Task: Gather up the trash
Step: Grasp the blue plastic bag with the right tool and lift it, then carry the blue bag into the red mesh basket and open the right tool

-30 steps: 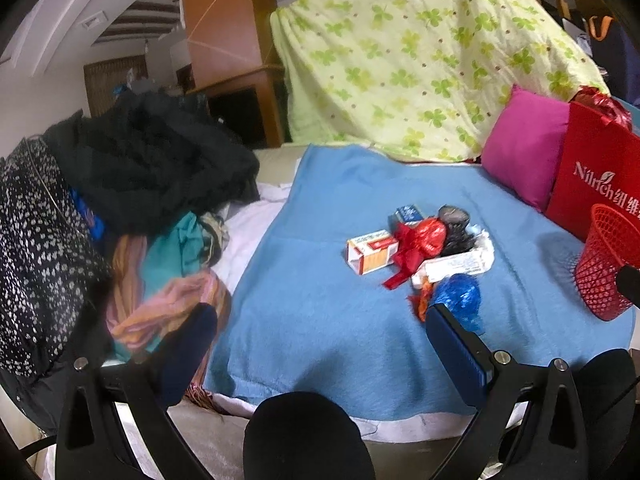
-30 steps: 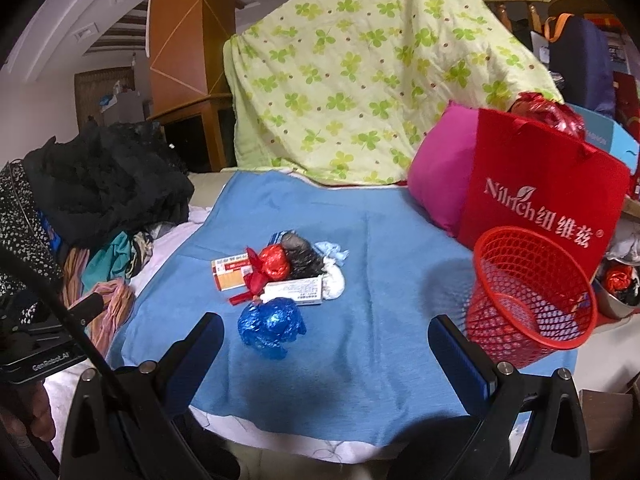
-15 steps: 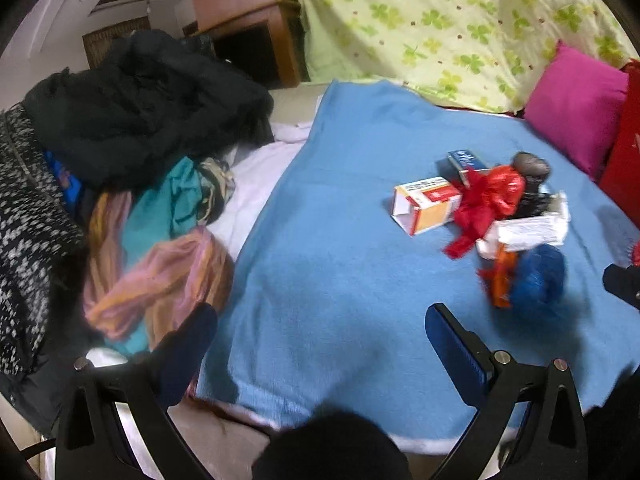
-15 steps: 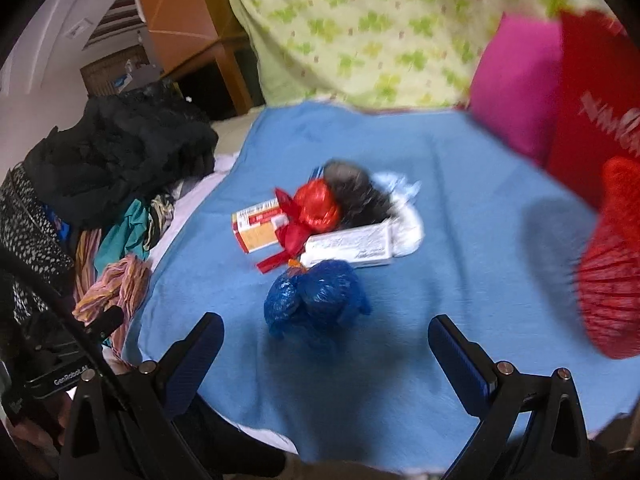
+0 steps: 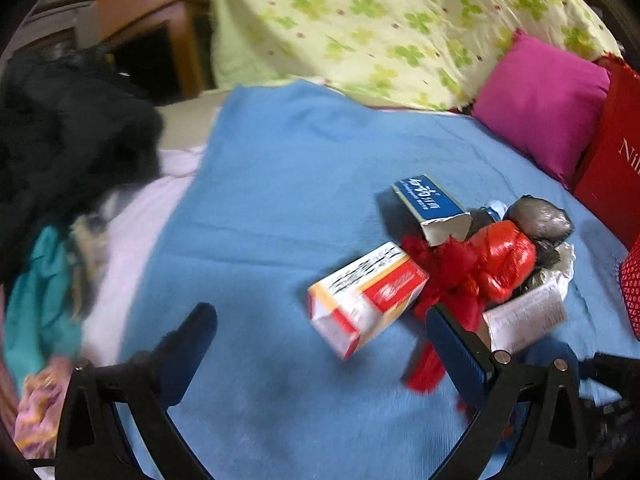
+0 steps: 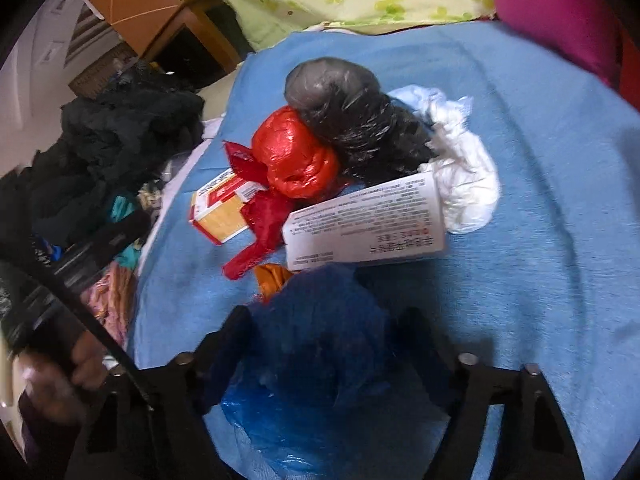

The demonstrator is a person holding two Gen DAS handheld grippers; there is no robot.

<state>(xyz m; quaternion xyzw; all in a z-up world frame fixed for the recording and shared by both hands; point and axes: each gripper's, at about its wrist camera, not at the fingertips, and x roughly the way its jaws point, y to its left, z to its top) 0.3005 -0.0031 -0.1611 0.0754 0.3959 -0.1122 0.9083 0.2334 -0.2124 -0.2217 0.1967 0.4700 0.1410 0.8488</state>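
A heap of trash lies on the blue blanket (image 5: pixel 272 208): a red and white carton (image 5: pixel 364 300), a blue carton (image 5: pixel 430 204), a red plastic bag (image 5: pixel 492 268), a grey-black bag (image 6: pixel 352 116), a white flat box (image 6: pixel 364 228), white crumpled tissue (image 6: pixel 464 168) and a blue plastic bag (image 6: pixel 320 352). My right gripper (image 6: pixel 324 344) has its fingers around the blue bag, partly closed on it. My left gripper (image 5: pixel 316 336) is open and empty, low over the blanket just in front of the red and white carton.
A pile of dark and coloured clothes (image 5: pixel 60 168) lies left of the blanket. A pink cushion (image 5: pixel 544 104), a red paper bag (image 5: pixel 616 160) and the rim of a red mesh basket (image 5: pixel 632 280) are at the right. A green patterned quilt (image 5: pixel 400 20) is behind.
Both grippers moved forward and down toward the trash heap. The right gripper's fingers came around the blue bag and narrowed on it. The left gripper stayed open.
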